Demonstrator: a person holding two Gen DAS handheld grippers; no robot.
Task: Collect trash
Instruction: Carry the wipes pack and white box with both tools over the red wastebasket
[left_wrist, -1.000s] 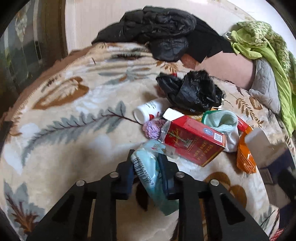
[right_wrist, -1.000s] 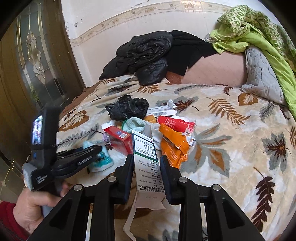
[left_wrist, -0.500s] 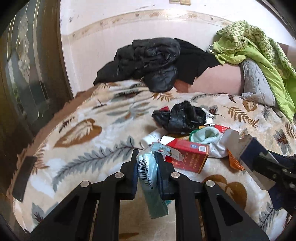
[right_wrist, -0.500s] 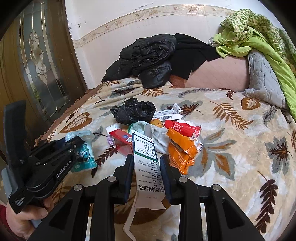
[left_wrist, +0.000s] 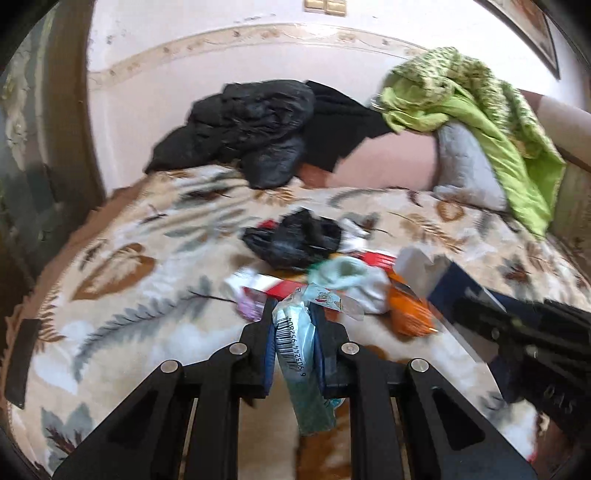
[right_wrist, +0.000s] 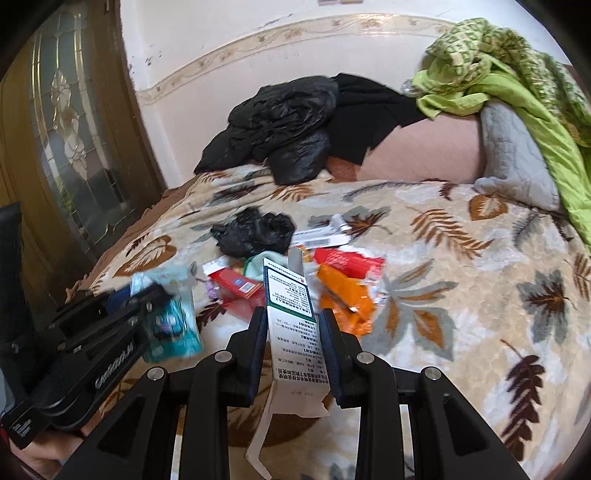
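With the left gripper pinching the wrapper above the bed and the right gripper clamped on the box, both grips should stay firm, I judge, until over a bin.

Litter heap blocks centre; blanket beside it lies bare

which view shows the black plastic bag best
The right wrist view: the black plastic bag lies sharp and unobstructed on the blanket, behind the other trash. The left wrist view also shows the whole bag, but motion blur smears it.
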